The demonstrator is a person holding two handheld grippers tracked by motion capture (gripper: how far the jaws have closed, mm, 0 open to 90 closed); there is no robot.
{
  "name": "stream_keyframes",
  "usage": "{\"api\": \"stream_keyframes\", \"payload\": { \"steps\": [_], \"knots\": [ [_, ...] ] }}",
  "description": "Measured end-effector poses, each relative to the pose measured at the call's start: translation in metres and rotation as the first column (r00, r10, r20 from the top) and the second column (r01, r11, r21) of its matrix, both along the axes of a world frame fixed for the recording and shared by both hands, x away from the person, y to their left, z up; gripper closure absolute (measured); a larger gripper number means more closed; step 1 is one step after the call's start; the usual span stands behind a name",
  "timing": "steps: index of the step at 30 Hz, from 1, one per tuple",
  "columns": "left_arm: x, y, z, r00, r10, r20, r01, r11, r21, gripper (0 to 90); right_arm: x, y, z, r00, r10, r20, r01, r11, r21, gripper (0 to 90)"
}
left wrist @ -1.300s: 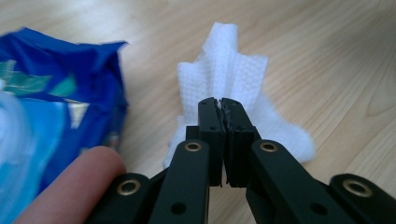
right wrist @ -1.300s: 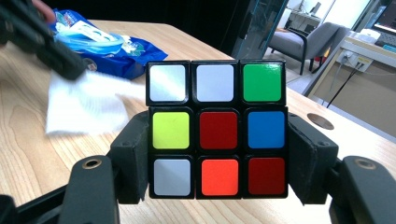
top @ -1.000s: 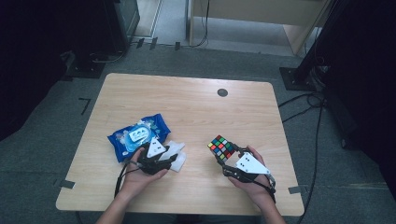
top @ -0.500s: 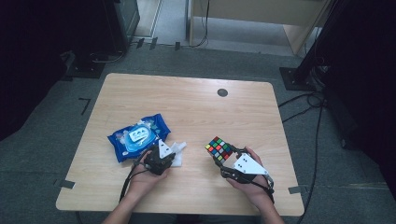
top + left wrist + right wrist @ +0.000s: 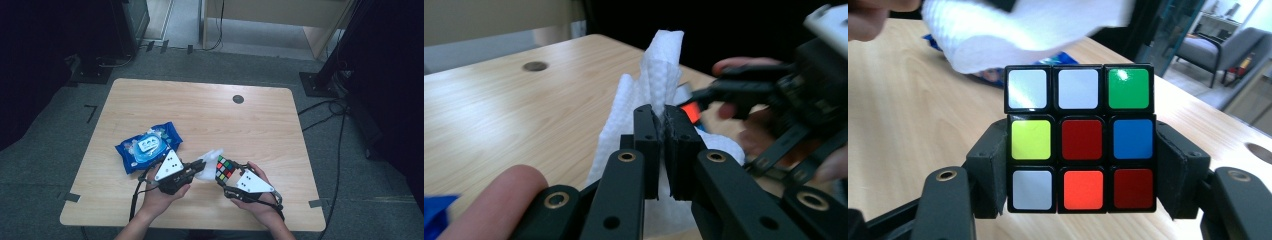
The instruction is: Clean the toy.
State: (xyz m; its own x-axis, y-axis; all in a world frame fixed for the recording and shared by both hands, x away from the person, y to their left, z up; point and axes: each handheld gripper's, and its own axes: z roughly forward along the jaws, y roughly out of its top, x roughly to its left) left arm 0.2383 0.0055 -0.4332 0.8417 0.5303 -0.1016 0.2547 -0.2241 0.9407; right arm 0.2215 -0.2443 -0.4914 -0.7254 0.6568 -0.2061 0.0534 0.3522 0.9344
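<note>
My left gripper point(image 5: 201, 165) is shut on a white wipe point(image 5: 211, 157), which sticks up crumpled past its closed jaws. In the left gripper view the wipe point(image 5: 659, 65) stands upright, pinched in the left gripper point(image 5: 663, 117). My right gripper point(image 5: 226, 175) is shut on a colour cube point(image 5: 225, 169) just right of the wipe. In the right gripper view the cube point(image 5: 1080, 137) is clamped at both sides, and the wipe point(image 5: 1018, 25) hangs just above and behind it. The cube's orange sticker point(image 5: 691, 111) peeks out beside the wipe.
A blue pack of wet wipes point(image 5: 147, 146) lies on the wooden table point(image 5: 210, 115), left of both hands. A dark round grommet point(image 5: 238, 99) sits near the table's far edge. Cables and dark stands surround the table on the floor.
The left gripper closed on the wipe, lifted it off the table and carried it right towards the cube. The right gripper brought the cube a little left and nearer the person.
</note>
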Motion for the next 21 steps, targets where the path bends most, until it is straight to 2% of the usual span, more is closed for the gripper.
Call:
{"api": "stream_keyframes", "payload": {
  "steps": [5,6,8,11,12,13,15,16,17,18,19,21],
  "knots": [
    [-0.003,-0.010,-0.005,0.9997,-0.020,-0.013,0.020,0.9998,-0.004,85.8,-0.009,0.017,0.002,0.9982,0.058,0.014,-0.058,0.998,-0.006,34.7],
    [-0.002,-0.009,-0.005,0.9999,-0.013,-0.009,0.013,0.9998,-0.012,85.7,-0.011,0.020,0.003,0.9975,0.067,0.023,-0.067,0.998,-0.016,34.7],
    [0.001,-0.005,-0.006,0.9996,-0.006,-0.028,0.005,0.9996,-0.026,85.4,-0.014,0.022,0.004,0.9967,0.067,0.047,-0.065,0.997,-0.032,34.7],
    [0.007,0.002,-0.010,0.9984,0.031,-0.047,-0.032,0.9990,-0.030,85.2,-0.015,0.020,0.007,0.9962,0.066,0.057,-0.065,0.998,-0.011,34.7],
    [0.009,0.003,-0.012,0.9977,0.051,-0.044,-0.052,0.9986,-0.012,85.2,-0.015,0.019,0.008,0.9964,0.060,0.061,-0.060,0.998,-0.007,34.7],
    [0.011,0.004,-0.014,0.9957,0.084,-0.039,-0.083,0.9962,0.024,85.2,-0.014,0.017,0.009,0.9967,0.054,0.062,-0.054,0.999,-0.002,34.7],
    [0.017,0.005,-0.019,0.9873,0.152,-0.044,-0.148,0.9843,0.097,85.2,-0.014,0.014,0.010,0.9970,0.044,0.063,-0.045,0.999,0.010,34.7],
    [0.020,0.007,-0.022,0.9826,0.178,-0.054,-0.171,0.9786,0.115,85.3,-0.013,0.012,0.011,0.9970,0.041,0.065,-0.043,0.999,0.021,34.7],
    [0.022,0.010,-0.024,0.9780,0.195,-0.075,-0.186,0.9764,0.109,85.3,-0.013,0.011,0.012,0.9972,0.037,0.066,-0.039,0.999,0.031,34.8],
    [0.023,0.013,-0.024,0.9749,0.199,-0.100,-0.191,0.9780,0.085,85.4,-0.013,0.009,0.013,0.9976,0.030,0.062,-0.032,0.999,0.037,34.7],
    [0.023,0.015,-0.022,0.9753,0.187,-0.118,-0.182,0.9820,0.050,85.4,-0.012,0.009,0.013,0.9977,0.028,0.062,-0.030,0.999,0.034,34.7],
    [0.018,0.015,-0.014,0.9841,0.136,-0.114,-0.139,0.9902,-0.017,85.3,-0.011,0.008,0.011,0.9985,0.024,0.050,-0.025,0.999,0.028,34.7]
  ]
}}
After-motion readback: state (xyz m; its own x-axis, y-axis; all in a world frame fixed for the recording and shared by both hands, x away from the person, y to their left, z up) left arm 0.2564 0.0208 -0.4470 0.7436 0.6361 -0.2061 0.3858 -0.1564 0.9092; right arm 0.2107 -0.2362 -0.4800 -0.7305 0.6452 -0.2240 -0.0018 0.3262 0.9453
